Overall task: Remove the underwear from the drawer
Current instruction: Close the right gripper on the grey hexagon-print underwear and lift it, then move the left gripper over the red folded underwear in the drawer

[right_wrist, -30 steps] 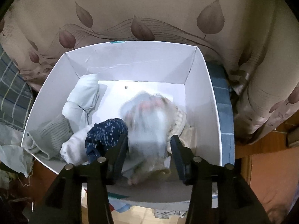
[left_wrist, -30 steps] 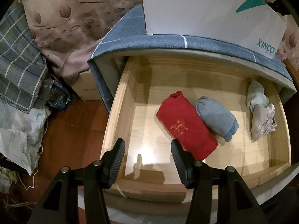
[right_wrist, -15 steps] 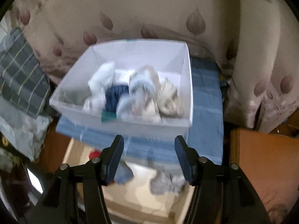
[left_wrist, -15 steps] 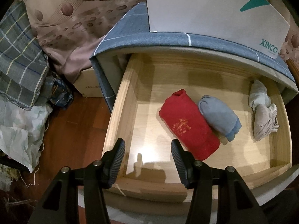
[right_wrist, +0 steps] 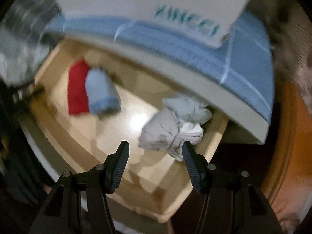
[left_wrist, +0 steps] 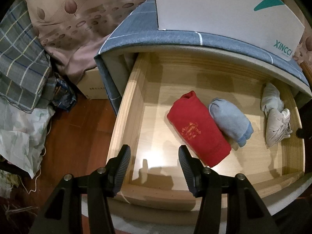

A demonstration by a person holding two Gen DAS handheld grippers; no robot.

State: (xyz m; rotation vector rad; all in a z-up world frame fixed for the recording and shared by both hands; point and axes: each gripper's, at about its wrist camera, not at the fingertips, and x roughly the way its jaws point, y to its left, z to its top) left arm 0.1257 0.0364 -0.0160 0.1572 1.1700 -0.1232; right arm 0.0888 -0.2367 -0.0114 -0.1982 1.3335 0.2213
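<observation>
I held my left gripper (left_wrist: 154, 160) above the near-left corner of the open wooden drawer (left_wrist: 124, 120), tipped steeply down, its jaws spread wide and holding nothing. I judged its job there was to watch and keep clear, since nothing lay beneath it but bare drawer bottom.

The underwear still to be taken lay inside the drawer. A red rolled pair (left_wrist: 198, 127) sat near the middle, and a light blue rolled pair (left_wrist: 230, 120) lay against its far-right flank, touching it. Against the drawer's right wall lay a pale grey bundle (left_wrist: 276, 126), with a whitish crumpled piece (left_wrist: 270, 98) just behind it, toward the back of the drawer. They were rolled or balled, I supposed, so that each could be pinched in one bite.

My right gripper (right_wrist: 155, 154) was over the drawer's right side, jaws parted about halfway and empty. In its blurred view the pale grey bundle (right_wrist: 165, 132) lay just beyond the right fingertip, not between the pads. I judged that bundle the next pick, being the nearest to it.

A white cardboard box (left_wrist: 224, 5) with teal lettering stood on the blue-checked cloth (left_wrist: 175, 37) covering the cabinet top above the drawer, close by as the likely place for the pieces taken out.
</observation>
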